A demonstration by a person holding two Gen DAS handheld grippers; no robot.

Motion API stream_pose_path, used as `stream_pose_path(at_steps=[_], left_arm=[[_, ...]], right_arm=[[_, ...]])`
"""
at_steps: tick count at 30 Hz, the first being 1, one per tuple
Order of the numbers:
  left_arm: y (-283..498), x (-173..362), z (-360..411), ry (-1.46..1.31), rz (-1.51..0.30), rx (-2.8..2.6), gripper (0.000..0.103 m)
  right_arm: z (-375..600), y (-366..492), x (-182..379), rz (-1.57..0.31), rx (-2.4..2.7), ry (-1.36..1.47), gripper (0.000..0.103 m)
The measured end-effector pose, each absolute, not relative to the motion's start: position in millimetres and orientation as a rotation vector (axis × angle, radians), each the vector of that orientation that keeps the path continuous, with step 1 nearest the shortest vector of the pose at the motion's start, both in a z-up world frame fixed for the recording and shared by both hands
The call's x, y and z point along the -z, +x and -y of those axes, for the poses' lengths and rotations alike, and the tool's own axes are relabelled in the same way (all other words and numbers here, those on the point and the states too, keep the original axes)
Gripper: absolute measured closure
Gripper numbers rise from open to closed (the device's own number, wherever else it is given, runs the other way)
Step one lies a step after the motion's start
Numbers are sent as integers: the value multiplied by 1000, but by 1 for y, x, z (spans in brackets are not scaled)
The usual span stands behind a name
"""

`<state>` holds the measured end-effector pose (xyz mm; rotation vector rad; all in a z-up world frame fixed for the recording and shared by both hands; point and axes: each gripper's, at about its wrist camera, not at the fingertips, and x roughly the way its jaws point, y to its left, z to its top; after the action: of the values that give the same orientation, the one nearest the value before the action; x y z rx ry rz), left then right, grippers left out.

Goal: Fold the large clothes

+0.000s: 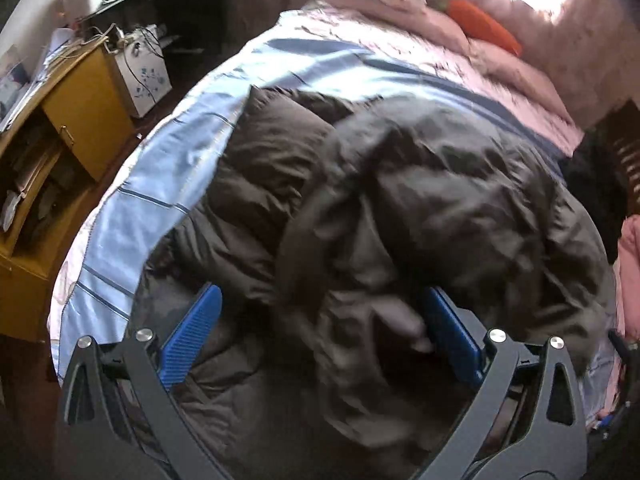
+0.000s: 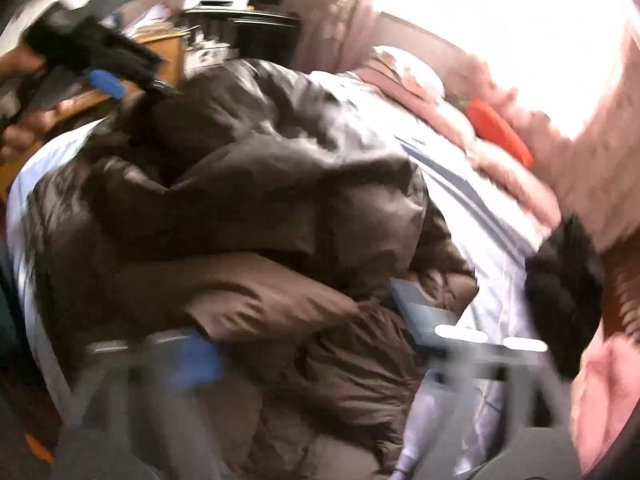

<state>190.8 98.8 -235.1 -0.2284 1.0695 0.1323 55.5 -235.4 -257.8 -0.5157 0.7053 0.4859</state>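
A dark brown puffer jacket (image 1: 400,184) lies bunched on the blue striped bed sheet (image 1: 168,160). My left gripper (image 1: 320,320) is open, its blue pads (image 1: 192,336) set wide apart over the jacket's near part, with padded cloth between them. In the blurred right wrist view the same jacket (image 2: 260,220) fills the middle. My right gripper (image 2: 308,320) is open, its fingers wide on either side of a jacket fold. The left gripper (image 2: 104,76) shows there at the upper left, held in a hand above the jacket.
A yellow wooden cabinet (image 1: 80,128) and a white box (image 1: 144,76) stand left of the bed. Pink bedding (image 1: 500,64) and an orange cushion (image 1: 488,24) lie at the far end. A black item (image 2: 564,272) lies at the bed's right side.
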Motion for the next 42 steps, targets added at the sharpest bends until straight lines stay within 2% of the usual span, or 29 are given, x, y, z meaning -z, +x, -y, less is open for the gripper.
stream_pose_path(at_steps=[4, 8, 10, 11, 12, 13, 18, 21, 24, 28, 32, 34, 37, 38, 39, 40, 41, 42], left_arm=[[193, 245, -95, -249, -1106, -110, 2], [191, 258, -90, -270, -1170, -91, 2], [189, 263, -84, -241, -1185, -95, 2], [188, 266, -80, -212, -1191, -97, 2], [187, 266, -76, -190, -1192, -98, 2], [185, 267, -72, -162, -1189, -96, 2], [182, 271, -60, -89, -1212, -60, 2], [183, 283, -53, -66, -1250, -49, 2], [189, 296, -48, -67, -1276, -23, 2], [201, 306, -37, -66, -1259, 30, 2], [207, 308, -22, 29, -1224, -11, 2], [205, 301, -21, 43, -1198, -22, 2], [195, 276, -21, 74, -1082, -39, 2], [190, 267, -22, 80, -1037, -43, 2], [186, 261, -24, 76, -1013, -44, 2], [181, 253, -26, 61, -987, -47, 2], [176, 247, -29, 45, -974, -51, 2], [173, 242, -32, 20, -965, -55, 2]], right_arm=[[236, 44, 243, -682, -538, -517, 1], [262, 59, 220, -748, -529, -195, 3], [272, 72, 221, -836, -575, 48, 34], [272, 78, 227, -877, -581, 121, 66], [269, 82, 235, -911, -569, 160, 90], [263, 82, 239, -930, -576, 179, 96], [213, 89, 268, -1035, -666, 216, 97], [197, 100, 287, -1092, -558, 147, 97], [209, 128, 302, -1113, -421, 194, 103], [226, 176, 310, -1092, -287, 296, 103], [191, 201, 328, -1127, -246, 101, 103], [181, 198, 319, -1130, -223, 42, 103], [189, 180, 284, -1072, -239, 116, 99], [193, 175, 275, -1046, -246, 138, 91], [199, 167, 255, -975, -244, 165, 75], [201, 163, 239, -921, -232, 171, 65], [200, 163, 226, -878, -226, 178, 51], [197, 166, 210, -836, -237, 191, 50]])
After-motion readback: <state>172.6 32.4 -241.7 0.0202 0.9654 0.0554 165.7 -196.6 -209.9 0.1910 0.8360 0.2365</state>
